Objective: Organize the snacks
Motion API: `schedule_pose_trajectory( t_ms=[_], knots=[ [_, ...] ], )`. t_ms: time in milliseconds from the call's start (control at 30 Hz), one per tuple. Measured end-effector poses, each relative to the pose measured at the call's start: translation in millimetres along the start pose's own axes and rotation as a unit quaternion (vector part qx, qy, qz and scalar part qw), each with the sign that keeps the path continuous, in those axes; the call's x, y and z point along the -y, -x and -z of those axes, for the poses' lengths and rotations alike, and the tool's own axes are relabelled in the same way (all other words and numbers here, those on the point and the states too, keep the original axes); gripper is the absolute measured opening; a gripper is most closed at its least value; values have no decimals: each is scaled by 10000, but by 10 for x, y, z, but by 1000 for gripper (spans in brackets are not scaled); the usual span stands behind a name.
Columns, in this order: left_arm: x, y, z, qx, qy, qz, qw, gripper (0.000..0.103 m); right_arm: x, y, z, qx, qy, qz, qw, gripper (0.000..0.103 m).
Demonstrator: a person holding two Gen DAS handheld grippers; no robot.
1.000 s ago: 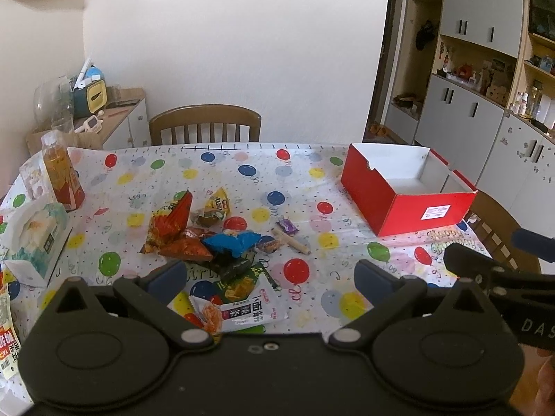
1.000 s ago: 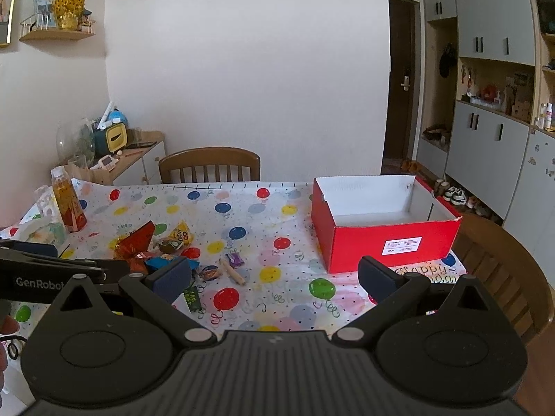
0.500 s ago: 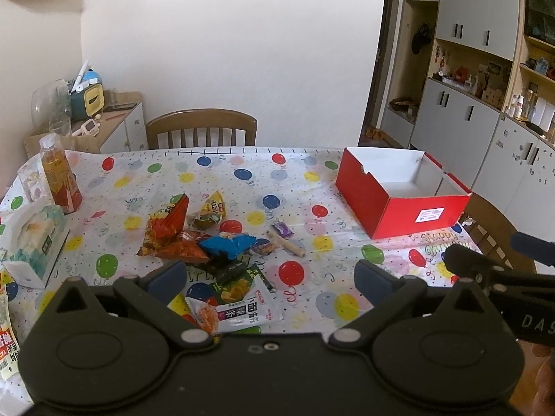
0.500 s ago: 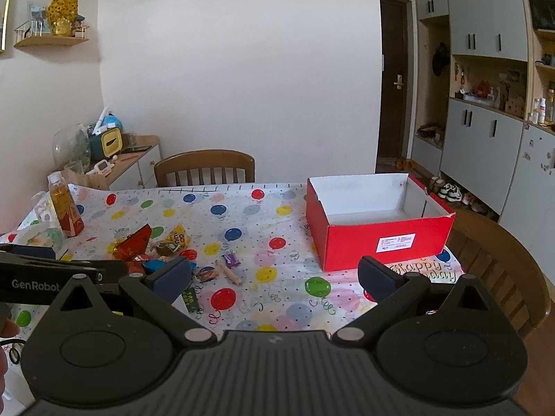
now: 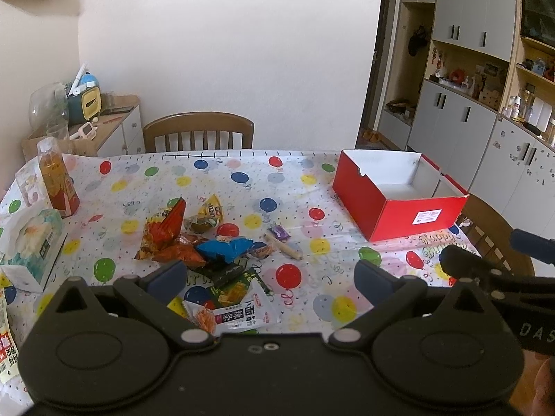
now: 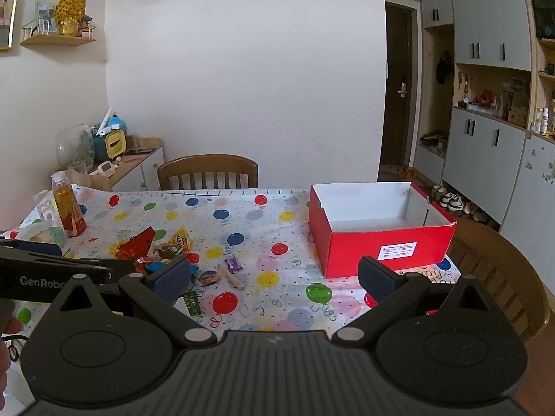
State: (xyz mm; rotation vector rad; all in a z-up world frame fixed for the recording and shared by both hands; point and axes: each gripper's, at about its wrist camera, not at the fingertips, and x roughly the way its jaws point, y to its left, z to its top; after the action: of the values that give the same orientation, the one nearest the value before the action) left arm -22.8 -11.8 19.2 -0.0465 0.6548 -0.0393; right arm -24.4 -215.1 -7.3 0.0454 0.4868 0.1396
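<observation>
Both cameras have pulled back slightly. Left hand-held gripper (image 5: 269,275) and right hand-held gripper (image 6: 274,275) hang open, empty; snacks (image 5: 208,246) lie heaped left of the red box (image 5: 399,215), none sorted.

Soft, even daylight, bright on the white wall (image 5: 225,52) and the tablecloth (image 5: 242,187). No hard shadows, no glare. Dim at the dark doorway (image 6: 399,104). Sharp in the middle, bent and curved at the edges, black in the corners. Slightly blurry far shelves (image 5: 534,69).
</observation>
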Motion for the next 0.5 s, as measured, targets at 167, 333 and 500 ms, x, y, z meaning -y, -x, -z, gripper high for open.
schedule_pose_trajectory(
  t_ms=[167,333,500],
  knots=[
    [5,-2,-13,47,-23,-5,10000,103,-8,-6,-6,10,45,-99,9999,103],
    [-14,-10,-18,70,-1,-7,10000,103,-29,-10,-18,24,102,-143,9998,103],
    [-30,-35,-30,79,6,-1,10000,103,-32,-26,-40,35,109,-117,9999,103]
  ],
)
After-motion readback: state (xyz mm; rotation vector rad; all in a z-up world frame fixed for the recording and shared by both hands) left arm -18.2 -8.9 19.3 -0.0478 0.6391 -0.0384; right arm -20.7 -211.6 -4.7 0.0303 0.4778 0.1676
